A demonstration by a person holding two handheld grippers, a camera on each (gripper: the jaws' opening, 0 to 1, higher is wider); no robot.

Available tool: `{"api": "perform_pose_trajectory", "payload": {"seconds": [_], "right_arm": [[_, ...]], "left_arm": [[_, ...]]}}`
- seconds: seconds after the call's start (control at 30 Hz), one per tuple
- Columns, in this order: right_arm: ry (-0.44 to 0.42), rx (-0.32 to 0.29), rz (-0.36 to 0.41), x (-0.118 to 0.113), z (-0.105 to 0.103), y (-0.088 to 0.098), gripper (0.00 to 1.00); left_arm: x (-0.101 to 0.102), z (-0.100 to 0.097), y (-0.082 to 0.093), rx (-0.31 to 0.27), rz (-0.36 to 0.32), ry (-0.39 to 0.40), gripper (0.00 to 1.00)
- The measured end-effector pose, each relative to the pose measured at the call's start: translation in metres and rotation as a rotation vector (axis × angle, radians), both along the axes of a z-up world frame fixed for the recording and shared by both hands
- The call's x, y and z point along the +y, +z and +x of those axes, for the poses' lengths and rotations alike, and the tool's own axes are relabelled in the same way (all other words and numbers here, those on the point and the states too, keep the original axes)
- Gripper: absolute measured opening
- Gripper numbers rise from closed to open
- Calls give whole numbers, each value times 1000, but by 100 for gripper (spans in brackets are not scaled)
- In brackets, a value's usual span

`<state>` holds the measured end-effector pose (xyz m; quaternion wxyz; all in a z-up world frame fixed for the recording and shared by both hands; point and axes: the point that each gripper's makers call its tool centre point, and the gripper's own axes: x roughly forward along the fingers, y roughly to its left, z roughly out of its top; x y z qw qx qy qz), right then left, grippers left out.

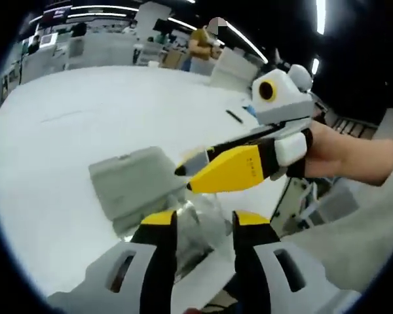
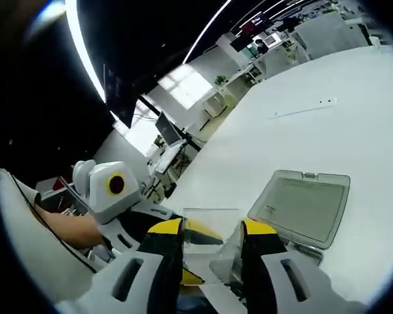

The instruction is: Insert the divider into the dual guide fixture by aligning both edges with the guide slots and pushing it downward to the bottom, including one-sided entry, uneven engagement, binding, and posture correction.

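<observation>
Nearest the lens in the right gripper view, the right gripper (image 2: 213,245) stood with its jaws parted around a clear divider (image 2: 209,239), seemingly gripping it, though its transparency made contact hard to confirm. Beyond it on the white table (image 2: 327,124) lay a grey fixture tray (image 2: 301,206), just right of the jaws, probably the divider's destination. The left gripper (image 1: 203,226) also held its jaws apart, something clear and glinting between them; I could not tell whether it gripped. Its view alone showed the right gripper's yellow jaws reaching in from the right, a hand (image 1: 344,154) behind them, likely steadying the divider for alignment.
</observation>
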<state>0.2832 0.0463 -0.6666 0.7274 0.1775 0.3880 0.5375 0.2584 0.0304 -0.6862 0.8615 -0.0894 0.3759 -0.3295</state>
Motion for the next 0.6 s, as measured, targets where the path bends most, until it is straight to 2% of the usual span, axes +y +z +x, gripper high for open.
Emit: {"api": "perform_pose_trajectory", "payload": {"seconds": [0.07, 0.17, 0.37, 0.5, 0.6], "right_arm": [[-11, 8, -10, 0, -1, -2, 30], [-26, 17, -39, 0, -1, -8, 30], [-44, 29, -47, 5, -3, -11, 30], [-62, 30, -68, 7, -5, -13, 30], [-81, 35, -96, 7, -4, -17, 30]], "left_arm": [[-2, 1, -1, 5, 4, 7, 29], [0, 2, -7, 15, 46, 17, 27], [4, 4, -15, 43, 82, 57, 20], [6, 3, -18, 65, 86, 85, 18], [7, 2, -19, 68, 84, 97, 13]]}}
